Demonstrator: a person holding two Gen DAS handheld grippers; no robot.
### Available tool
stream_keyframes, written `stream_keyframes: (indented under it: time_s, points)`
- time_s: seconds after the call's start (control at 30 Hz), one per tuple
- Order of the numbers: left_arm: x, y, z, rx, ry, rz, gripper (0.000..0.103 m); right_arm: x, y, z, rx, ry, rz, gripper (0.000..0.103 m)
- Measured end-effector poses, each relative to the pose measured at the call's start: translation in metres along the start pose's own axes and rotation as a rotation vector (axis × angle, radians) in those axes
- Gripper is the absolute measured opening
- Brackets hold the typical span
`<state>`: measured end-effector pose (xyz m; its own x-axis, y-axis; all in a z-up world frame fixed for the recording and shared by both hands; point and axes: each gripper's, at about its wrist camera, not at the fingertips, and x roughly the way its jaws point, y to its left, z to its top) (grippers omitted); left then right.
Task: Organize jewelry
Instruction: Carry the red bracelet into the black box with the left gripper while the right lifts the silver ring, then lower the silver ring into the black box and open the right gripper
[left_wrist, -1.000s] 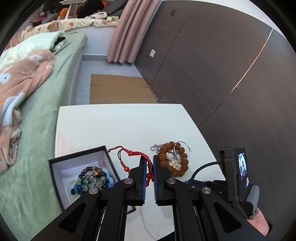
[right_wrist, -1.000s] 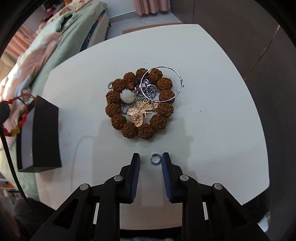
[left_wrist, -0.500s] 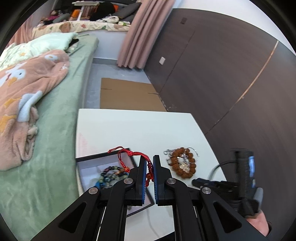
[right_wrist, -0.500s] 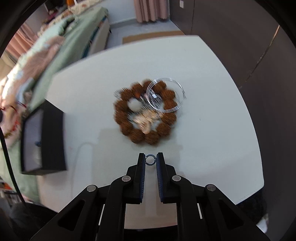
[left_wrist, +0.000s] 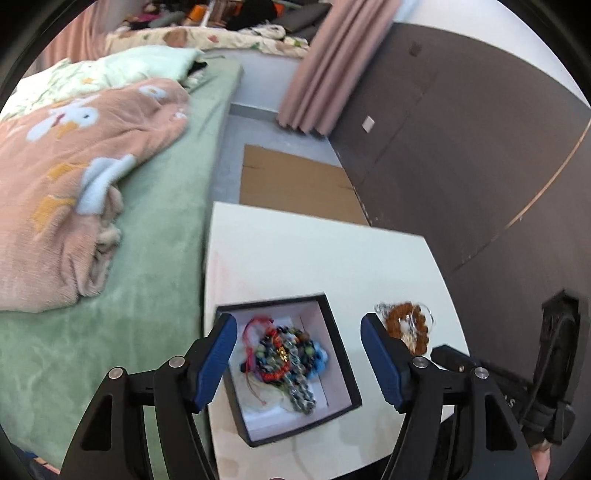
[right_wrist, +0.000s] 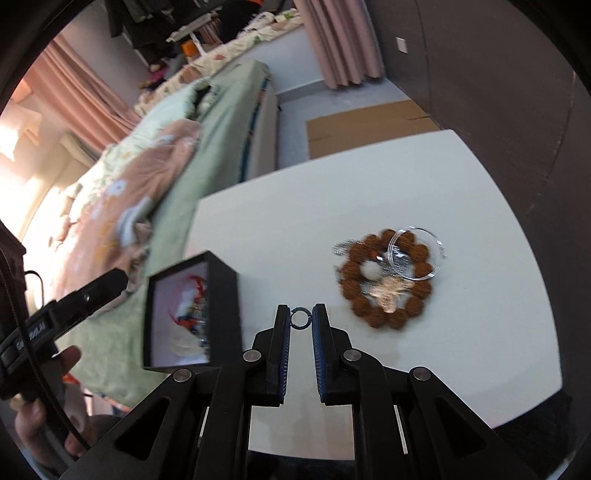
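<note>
A black jewelry box with a white lining stands near the table's left edge. In it lie a red cord bracelet and several beaded bracelets. My left gripper hangs above the box, its jaws opening, with nothing between them. My right gripper is shut on a small silver ring, lifted off the white table. A brown bead bracelet with a gold pendant, a chain and a silver hoop lies to the right. The box stands left of the right gripper.
A green bed with a peach blanket borders the table's left side. Flat cardboard lies on the floor beyond the table. A dark panelled wall runs along the right. A person's hand grips the left tool.
My left gripper carried the red cord bracelet over the box and opened; the bracelet now lies inside. My right gripper shut on the small ring and rose with it off the table.
</note>
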<state>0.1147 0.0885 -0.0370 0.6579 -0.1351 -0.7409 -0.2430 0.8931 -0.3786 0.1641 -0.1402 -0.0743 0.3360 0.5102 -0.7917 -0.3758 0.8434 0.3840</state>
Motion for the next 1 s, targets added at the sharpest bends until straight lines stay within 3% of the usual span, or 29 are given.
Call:
stream_keyframes:
  time_s: [0.37,0.83,0.87,0.93,1.0]
  points:
    - [-0.002,0.017,0.01,-0.043,-0.005,0.01,0.07,0.012,0.034,0.004,-0.034,-0.019,0.181,0.013]
    - [-0.003,0.041,0.012,-0.083,0.012,0.033,0.07,0.042,0.076,0.003,-0.079,0.012,0.319,0.014]
    - [-0.003,0.042,0.011,-0.084,0.012,0.035,0.07,0.043,0.076,0.004,-0.082,0.022,0.306,0.018]
    - [-0.003,0.044,0.011,-0.088,0.016,0.038,0.07,0.041,0.072,0.005,-0.074,0.013,0.279,0.045]
    - [-0.002,0.045,0.011,-0.091,0.021,0.039,0.07,0.035,0.063,0.005,-0.058,-0.015,0.255,0.055]
